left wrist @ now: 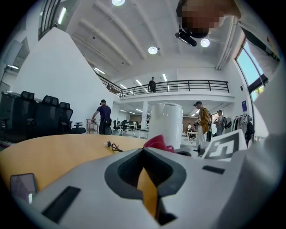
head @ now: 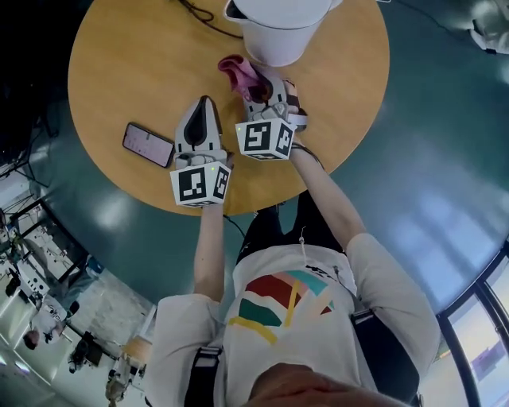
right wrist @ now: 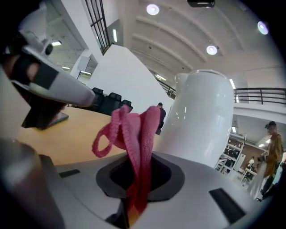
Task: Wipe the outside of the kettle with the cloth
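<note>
A white kettle [head: 280, 28] stands at the far edge of the round wooden table [head: 127, 71]; it also shows in the left gripper view [left wrist: 166, 123] and looms close in the right gripper view [right wrist: 203, 118]. My right gripper [head: 256, 89] is shut on a pink cloth [head: 241, 73], which sticks up out of the jaws [right wrist: 134, 138] just short of the kettle's side. My left gripper [head: 203, 119] hovers beside it over the table, jaws closed with nothing between them [left wrist: 147, 192].
A smartphone [head: 148, 145] lies on the table to the left of my left gripper. A black cable [head: 199, 14] runs along the table's far side beside the kettle. Beyond the table edge is teal floor [head: 445, 143].
</note>
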`<state>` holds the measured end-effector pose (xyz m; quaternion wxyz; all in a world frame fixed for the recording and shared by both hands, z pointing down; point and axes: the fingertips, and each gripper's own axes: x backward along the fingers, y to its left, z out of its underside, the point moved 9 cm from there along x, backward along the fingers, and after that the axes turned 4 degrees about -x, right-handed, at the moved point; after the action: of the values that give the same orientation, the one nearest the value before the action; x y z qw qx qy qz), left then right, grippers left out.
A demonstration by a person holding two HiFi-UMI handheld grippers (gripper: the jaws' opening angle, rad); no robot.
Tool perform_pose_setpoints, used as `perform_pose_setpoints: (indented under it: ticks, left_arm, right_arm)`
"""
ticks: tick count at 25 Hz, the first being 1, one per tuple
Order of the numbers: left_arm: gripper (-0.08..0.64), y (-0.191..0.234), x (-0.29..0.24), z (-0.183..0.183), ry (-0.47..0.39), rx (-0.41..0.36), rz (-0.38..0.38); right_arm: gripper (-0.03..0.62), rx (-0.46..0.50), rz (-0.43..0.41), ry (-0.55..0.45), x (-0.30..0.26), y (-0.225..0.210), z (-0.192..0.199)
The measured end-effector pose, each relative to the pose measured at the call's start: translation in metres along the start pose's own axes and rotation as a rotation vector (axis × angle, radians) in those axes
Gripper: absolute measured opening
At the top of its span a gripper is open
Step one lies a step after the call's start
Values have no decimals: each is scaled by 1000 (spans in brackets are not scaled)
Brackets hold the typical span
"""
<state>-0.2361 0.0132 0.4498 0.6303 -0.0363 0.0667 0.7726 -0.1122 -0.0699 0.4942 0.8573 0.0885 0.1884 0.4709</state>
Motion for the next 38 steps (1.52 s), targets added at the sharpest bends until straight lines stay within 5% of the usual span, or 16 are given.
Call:
perform_pose_setpoints:
  ticks: [7, 17, 31, 38]
  left_arm:
    - [43, 16, 6, 7, 14, -12, -28]
    - [43, 7, -8, 15, 21, -12, 2]
    - [43, -42, -59, -14, -35, -37, -23]
    - [43, -36, -74, -10, -42, -39, -58]
  right_arm:
    - [38, 30, 52, 41, -33, 2, -10]
    - [38, -19, 77, 21, -4, -8, 1]
    - [38, -68, 59, 53, 43, -94, 29]
    - [38, -129, 119, 82, 32, -125, 45]
